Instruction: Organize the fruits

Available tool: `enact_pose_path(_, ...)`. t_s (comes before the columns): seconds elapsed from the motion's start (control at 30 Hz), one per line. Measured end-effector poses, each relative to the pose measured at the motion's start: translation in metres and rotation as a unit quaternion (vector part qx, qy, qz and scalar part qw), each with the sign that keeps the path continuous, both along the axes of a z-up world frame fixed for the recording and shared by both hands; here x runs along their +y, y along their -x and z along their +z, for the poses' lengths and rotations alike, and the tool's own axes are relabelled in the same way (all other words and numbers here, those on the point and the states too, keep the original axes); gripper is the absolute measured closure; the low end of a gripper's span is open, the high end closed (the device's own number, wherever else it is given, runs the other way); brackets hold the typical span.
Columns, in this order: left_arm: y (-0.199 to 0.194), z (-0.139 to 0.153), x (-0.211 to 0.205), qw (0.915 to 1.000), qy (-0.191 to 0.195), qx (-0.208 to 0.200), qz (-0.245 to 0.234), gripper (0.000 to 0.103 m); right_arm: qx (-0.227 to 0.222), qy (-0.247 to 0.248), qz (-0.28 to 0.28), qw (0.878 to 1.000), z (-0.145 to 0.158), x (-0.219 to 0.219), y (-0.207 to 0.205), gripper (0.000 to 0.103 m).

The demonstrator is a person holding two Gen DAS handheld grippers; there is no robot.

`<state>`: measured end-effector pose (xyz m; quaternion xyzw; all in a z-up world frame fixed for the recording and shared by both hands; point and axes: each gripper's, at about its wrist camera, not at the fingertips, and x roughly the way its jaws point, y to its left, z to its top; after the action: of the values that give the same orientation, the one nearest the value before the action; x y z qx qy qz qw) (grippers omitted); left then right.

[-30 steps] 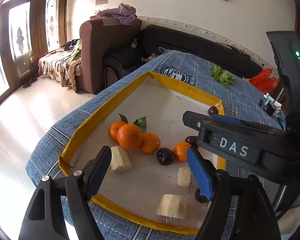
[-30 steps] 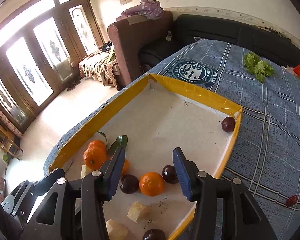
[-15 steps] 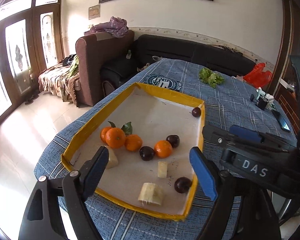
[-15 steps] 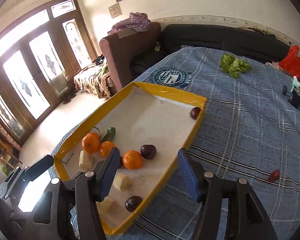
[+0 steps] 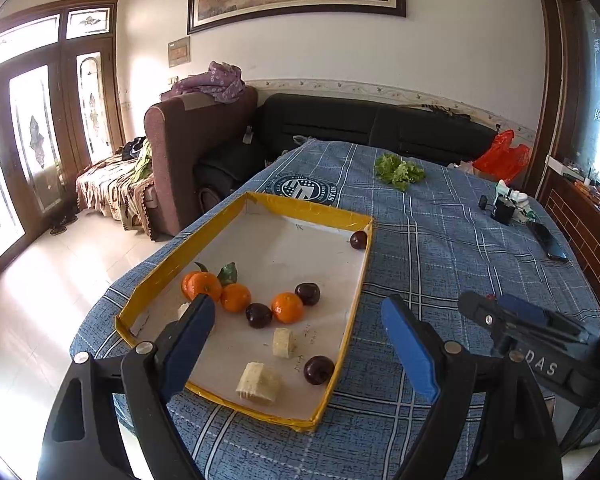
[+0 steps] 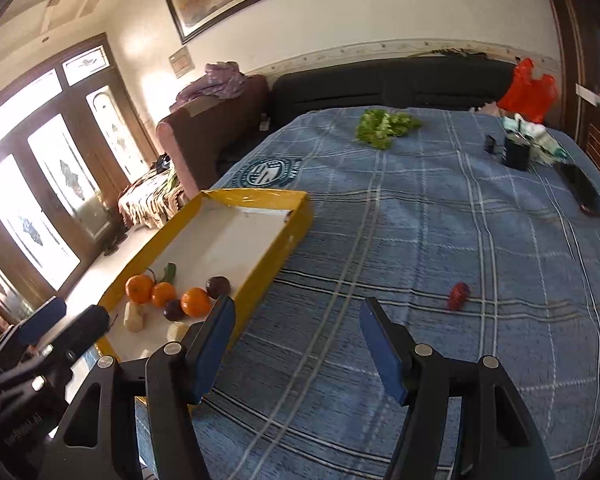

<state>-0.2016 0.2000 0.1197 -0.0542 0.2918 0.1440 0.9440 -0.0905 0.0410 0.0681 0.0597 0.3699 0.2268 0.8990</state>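
A yellow-rimmed tray (image 5: pixel 315 213) lies on the blue checked tablecloth and also shows in the right wrist view (image 6: pixel 256 197). In it are oranges (image 5: pixel 287 307), dark plums (image 5: pixel 318 369) and pale cut fruit chunks (image 5: pixel 259 377). One plum (image 5: pixel 358 239) sits in the far right corner. A small red fruit (image 6: pixel 458 295) lies on the cloth right of the tray. My left gripper (image 5: pixel 298 332) is open and empty above the tray's near end. My right gripper (image 6: pixel 296 330) is open and empty over the cloth.
Green lettuce (image 5: pixel 398 169) lies at the far side of the table. Small gadgets (image 6: pixel 516 148) and a dark phone (image 6: pixel 584 190) lie far right. A black sofa (image 5: pixel 380 128) and a brown armchair (image 5: pixel 196 136) stand behind. The table edge drops to the floor on the left.
Both grippers have pulled back and risen from the tray. The right gripper has swung right, over the cloth. Both stayed open and empty.
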Motion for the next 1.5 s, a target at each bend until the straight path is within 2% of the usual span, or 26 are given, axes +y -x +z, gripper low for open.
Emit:
enact_pose_path(0.13,0.004,0.006,-0.004,0.9994,-0.011,-0.021,0.027,0.017,-0.012,0.006,-0.021,1.000,-0.001,-0.018,0.010,0.033)
enact_pose_path(0.2,0.006,0.009,-0.004,0.9978,-0.023,-0.035,0.052,0.013,-0.027,0.015,-0.031,0.999,0.000,-0.023,0.019,0.032)
enact_pose_path(0.37,0.017,0.022,-0.011,0.9857,-0.077,-0.085,0.123,0.004,-0.080,0.048,-0.044,0.995,0.007,-0.023,0.043,0.025)
enact_pose_path(0.47,0.026,0.030,-0.011,0.9802,-0.079,-0.119,0.137,0.000,-0.104,0.048,-0.043,0.992,0.013,-0.023,0.053,0.021)
enact_pose_path(0.6,0.035,0.038,-0.011,0.9737,-0.081,-0.151,0.150,0.000,-0.132,0.053,-0.045,0.989,0.020,-0.019,0.061,0.017)
enact_pose_path(0.8,0.040,0.043,-0.011,0.9666,-0.095,-0.166,0.170,0.000,-0.150,0.068,-0.048,0.985,0.018,-0.007,0.067,0.014)
enact_pose_path(0.93,0.044,0.045,-0.010,0.9595,-0.119,-0.173,0.188,0.000,-0.151,0.080,-0.046,0.984,0.012,0.001,0.069,0.014)
enact_pose_path(1.07,0.041,0.039,-0.007,0.9544,-0.147,-0.155,0.209,0.000,-0.155,0.085,-0.040,0.983,0.013,0.007,0.072,0.013)
enact_pose_path(1.13,0.036,0.032,-0.002,0.9599,-0.139,-0.134,0.203,0.000,-0.160,0.091,-0.036,0.982,0.014,0.013,0.074,0.013)
enact_pose_path(1.2,0.029,0.020,0.005,0.9715,-0.114,-0.106,0.179,0.000,-0.161,0.095,-0.028,0.982,0.014,0.019,0.077,0.012)
enact_pose_path(1.23,0.024,0.014,0.009,0.9801,-0.091,-0.085,0.155,0.000,-0.161,0.098,-0.023,0.982,0.013,0.023,0.078,0.011)
enact_pose_path(1.3,0.016,0.001,0.013,0.9891,-0.061,-0.058,0.121,0.000,-0.160,0.104,-0.014,0.981,0.011,0.029,0.081,0.011)
enact_pose_path(1.5,0.019,-0.011,0.017,0.9925,-0.044,-0.040,0.107,0.000,-0.153,0.121,0.000,0.981,0.003,0.043,0.087,0.010)
